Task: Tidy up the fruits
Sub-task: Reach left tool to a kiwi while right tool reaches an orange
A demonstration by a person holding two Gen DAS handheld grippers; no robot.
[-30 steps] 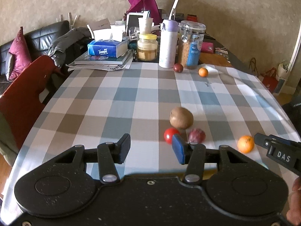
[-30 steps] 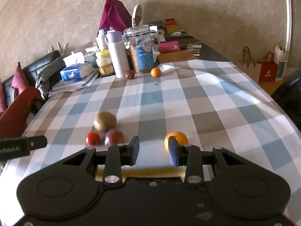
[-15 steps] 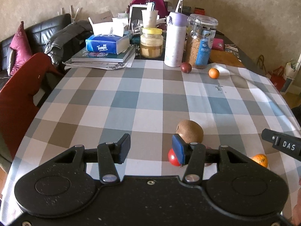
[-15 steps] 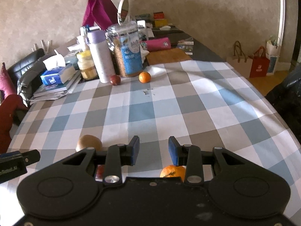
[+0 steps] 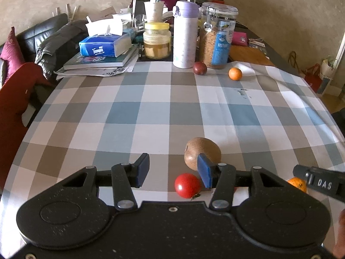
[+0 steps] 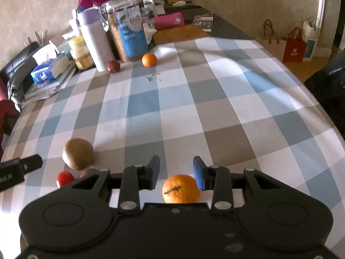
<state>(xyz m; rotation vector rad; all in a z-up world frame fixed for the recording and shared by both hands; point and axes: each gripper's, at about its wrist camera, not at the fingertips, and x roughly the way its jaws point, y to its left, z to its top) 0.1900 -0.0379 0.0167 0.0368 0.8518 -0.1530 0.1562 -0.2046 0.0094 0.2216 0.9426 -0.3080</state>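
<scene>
A lived-in home dining room: checked tablecloth (image 5: 151, 112), black leather sofa (image 5: 38, 34) upper left, tissue box (image 5: 103, 47) on books, shopping bags (image 6: 293, 47) at right.

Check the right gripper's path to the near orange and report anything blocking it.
Nothing visible blocks it. The near orange already sits low between the open fingers of the right gripper, neither pad pressing it. The kiwi and tomato lie off to its left.

Mid tablecloth (image 5: 151, 116) open; jars (image 5: 217, 36) block far edge.
</scene>
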